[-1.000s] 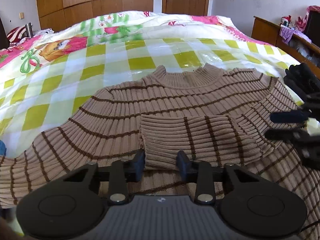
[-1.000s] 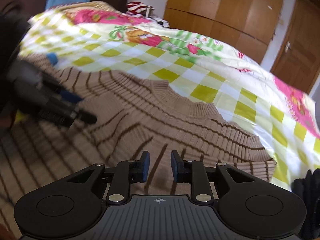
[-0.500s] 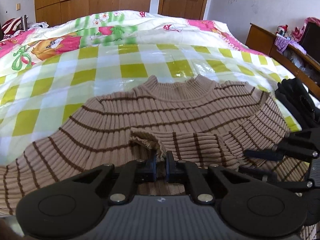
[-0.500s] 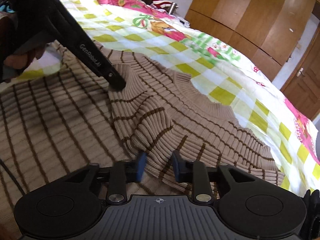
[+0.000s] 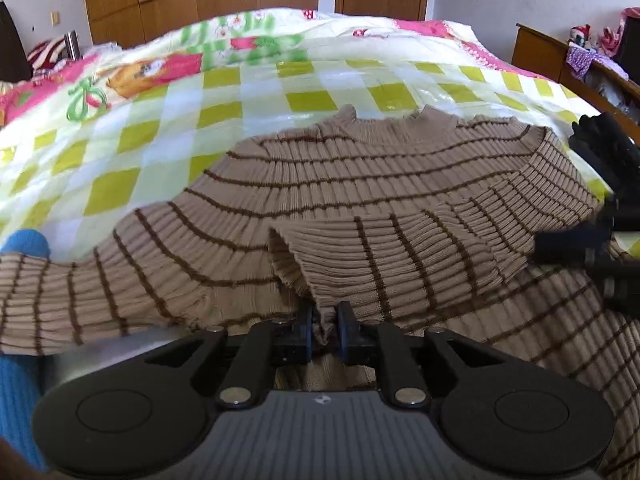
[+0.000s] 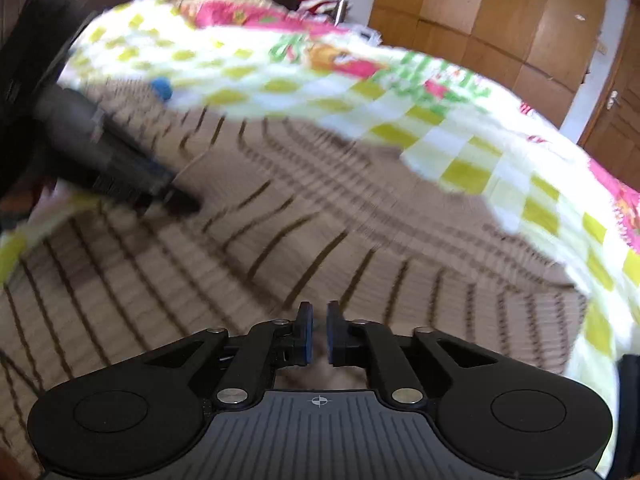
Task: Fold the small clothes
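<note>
A tan ribbed knit sweater with thin brown stripes (image 5: 360, 184) lies spread across the near part of the bed's yellow-and-white checked quilt (image 5: 224, 92). The left gripper (image 5: 323, 330) is clenched on the cuff of the sleeve folded over the sweater's chest. The right gripper (image 6: 316, 334), seen through motion blur, has its jaws drawn nearly together on sweater fabric at the near edge.

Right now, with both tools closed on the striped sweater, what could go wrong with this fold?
1. The left tool pinches only the thin edge of the sleeve cuff; the knit could slip out mid-fold.
2. The right tool grips the sweater while its view is motion-blurred; a fast pull may drag or bunch the body.
3. The bedspread looks glossy, so the sweater might slide rather than crease.
</note>
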Motion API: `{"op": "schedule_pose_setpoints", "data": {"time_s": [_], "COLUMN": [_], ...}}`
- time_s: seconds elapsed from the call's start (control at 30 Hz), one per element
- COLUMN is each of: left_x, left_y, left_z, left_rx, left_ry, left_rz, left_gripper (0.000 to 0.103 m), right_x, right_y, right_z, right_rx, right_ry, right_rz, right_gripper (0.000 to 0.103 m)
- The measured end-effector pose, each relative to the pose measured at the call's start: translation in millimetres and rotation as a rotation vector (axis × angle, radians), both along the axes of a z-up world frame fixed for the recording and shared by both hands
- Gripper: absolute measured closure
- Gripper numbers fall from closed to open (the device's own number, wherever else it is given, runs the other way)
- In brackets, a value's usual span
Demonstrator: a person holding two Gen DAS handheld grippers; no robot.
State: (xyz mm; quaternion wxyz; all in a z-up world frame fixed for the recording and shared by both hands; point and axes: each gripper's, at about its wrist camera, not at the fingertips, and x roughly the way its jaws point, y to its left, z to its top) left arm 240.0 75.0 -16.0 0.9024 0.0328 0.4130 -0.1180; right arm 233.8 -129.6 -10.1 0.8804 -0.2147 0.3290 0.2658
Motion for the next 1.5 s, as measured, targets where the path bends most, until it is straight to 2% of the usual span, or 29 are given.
{"op": "schedule_pose_setpoints", "data": {"time_s": [0.07,0.1,0.17,0.23,0.3,0.37,0.4,0.47,0.63,0.7,0.83,0.93,1.03,1.13,1.23,1.4,1.5], "left_x": [1.3,3.2,4.6,8.4,13.0,17.1,18.8,21.8,28.6,30.7,26.0,24.6,25.7,24.4,27.2,23.4,21.5], "left_y": [-0.3,-1.1,-0.9,-3.0,-8.4,-13.2,-15.4,-21.9,-34.8,-32.6,-23.8,-18.1,-13.7,-11.8,-19.5,-27.2,-29.5], "left_z": [5.2,7.9,9.3,9.0,5.6,1.8,0.3,-2.4,-9.6,-13.9,-11.8,-5.4,2.4,10.4,8.2,-1.2,-3.7], "left_rx": [-0.012,-0.015,-0.026,-0.04,-0.047,-0.056,-0.067,-0.068,-0.012,0.023,0.047,0.023,-0.002,-0.037,-0.018,-0.021,0.017], "left_ry": [-0.027,-0.04,-0.054,-0.059,-0.052,-0.035,-0.027,-0.025,-0.062,-0.05,-0.054,-0.062,-0.08,-0.104,-0.116,-0.112,-0.125], "left_rz": [0.001,0.003,0.005,0.006,0.003,-0.005,-0.011,-0.021,-0.045,-0.046,-0.041,-0.03,-0.006,-0.026,-0.063,-0.101,-0.132], "left_gripper": [0.071,0.069,0.066,0.065,0.064,0.064,0.064,0.064,0.06,0.059,0.058,0.058,0.058,0.058,0.057,0.057,0.057], "right_x": [8.8,15.5,30.6,47.9,60.6,72.9,79.8,87.6,91.0,86.0,70.4,59.1,56.7,64.9,76.5,85.1,89.0], "right_y": [-7.4,-11.4,-21.6,-37.8,-55.3,-66.2,-75.0,-90.6,-104.6,-103.7,-97.4,-82.9,-56.7,-42.6,-31.6,-19.1,-20.2], "right_z": [9.0,11.1,9.4,2.9,-2.1,-16.7,-22.6,-22.0,-14.3,-10.9,0.0,15.1,18.8,11.4,1.7,-5.5,-8.3], "right_rx": [-0.009,-0.031,-0.095,-0.142,-0.141,-0.266,-0.286,-0.237,-0.216,-0.231,-0.267,-0.195,-0.194,-0.151,-0.163,-0.173,-0.166], "right_ry": [-0.043,-0.068,-0.098,-0.104,-0.092,-0.115,-0.105,-0.076,-0.071,-0.074,-0.111,-0.132,-0.153,-0.077,-0.008,0.06,0.093], "right_rz": [-0.019,-0.035,-0.068,-0.146,-0.225,-0.331,-0.384,-0.437,-0.481,-0.48,-0.479,-0.369,-0.232,-0.069,0.04,0.117,0.148], "right_gripper": [0.092,0.087,0.085,0.085,0.085,0.085,0.085,0.085,0.078,0.078,0.078,0.076,0.074,0.073,0.073,0.073,0.073]}}
